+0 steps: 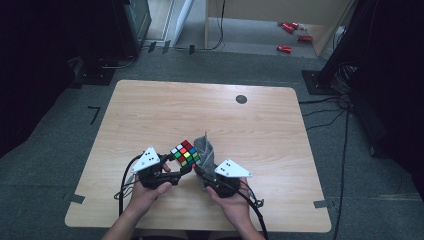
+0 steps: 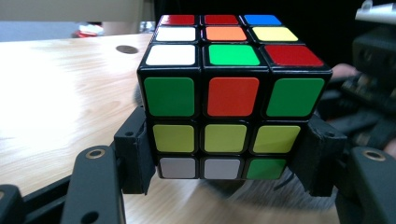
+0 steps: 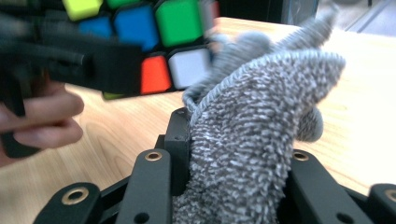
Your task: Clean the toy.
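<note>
Far left of the high view: dark floor w/ a black tape mark (image 1: 94,114), plus a tape strip (image 1: 74,198) by the table's near-left corner. The wooden table (image 1: 150,110) is bare on its left half. Left gripper (image 1: 176,169) sits near the front edge, centre-left, grey plate on top, cable trailing back toward the person; its jaws pinch the puzzle cube (image 1: 185,153) on opposite sides, low on the cube, which is held just above the tabletop. In the left gripper view the cube (image 2: 232,95) is upright and square-on: green-red-green top row facing, yellow row below, white-white-green at the bottom; black pads (image 2: 136,151) press on the lower two rows. Just right of the cube, touching or almost touching its right face, stands a grey terry cloth (image 1: 205,149), bunched and poking upward, clamped in the right gripper (image 1: 202,176). Right gripper view: cloth (image 3: 254,135) wedged between the jaws, pads pressed into it, hiding most of the table beyond; cube (image 3: 149,42) blurred at upper left, cloth tip against its corner. Further right: a dark round spot (image 1: 241,99) on the far tabletop, well apart from the work. Off-table at right: black cables (image 1: 330,112) on the floor, red objects (image 1: 292,35) by the far wall.
</note>
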The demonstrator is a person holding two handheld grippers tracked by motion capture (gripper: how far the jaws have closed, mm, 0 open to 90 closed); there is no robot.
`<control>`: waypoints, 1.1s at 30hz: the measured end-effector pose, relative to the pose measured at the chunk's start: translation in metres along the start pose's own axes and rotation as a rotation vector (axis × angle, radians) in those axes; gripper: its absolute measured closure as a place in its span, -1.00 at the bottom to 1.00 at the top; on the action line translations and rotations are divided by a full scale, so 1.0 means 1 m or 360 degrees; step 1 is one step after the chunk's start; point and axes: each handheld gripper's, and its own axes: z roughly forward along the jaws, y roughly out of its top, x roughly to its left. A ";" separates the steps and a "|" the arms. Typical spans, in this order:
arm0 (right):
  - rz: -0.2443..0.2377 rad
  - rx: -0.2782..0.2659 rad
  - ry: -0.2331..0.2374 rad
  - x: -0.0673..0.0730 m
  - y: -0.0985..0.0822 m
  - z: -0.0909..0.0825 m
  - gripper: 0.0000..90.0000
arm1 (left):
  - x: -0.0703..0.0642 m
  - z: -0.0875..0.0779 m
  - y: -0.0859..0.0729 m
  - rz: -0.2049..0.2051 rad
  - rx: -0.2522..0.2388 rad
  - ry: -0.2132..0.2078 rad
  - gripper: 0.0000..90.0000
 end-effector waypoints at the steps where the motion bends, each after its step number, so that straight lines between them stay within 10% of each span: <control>1: -0.0025 -0.0010 0.0008 0.002 0.000 0.000 0.52 | 0.001 0.001 0.000 -0.0026 -0.0002 -0.0015 -0.24; 5: -0.0115 -0.0008 0.0053 0.011 -0.003 0.003 0.54 | 0.003 0.001 0.000 -0.0119 -0.0022 -0.0081 -0.24; 12: -0.0324 0.0046 0.0178 0.037 -0.010 0.014 0.54 | -0.001 0.003 0.001 -0.0097 -0.0001 -0.0107 -0.24; 19: -0.0103 -0.0050 -0.0052 0.006 -0.003 0.000 0.54 | 0.002 0.001 0.001 -0.0135 -0.0018 -0.0132 -0.24; 27: -0.0278 0.0018 0.0161 0.039 -0.009 0.012 0.53 | 0.001 0.002 0.001 -0.0131 -0.0005 -0.0125 -0.24; 33: -0.0115 -0.0033 -0.0028 0.015 -0.001 0.001 0.53 | 0.002 0.000 0.002 -0.0147 -0.0024 -0.0128 -0.24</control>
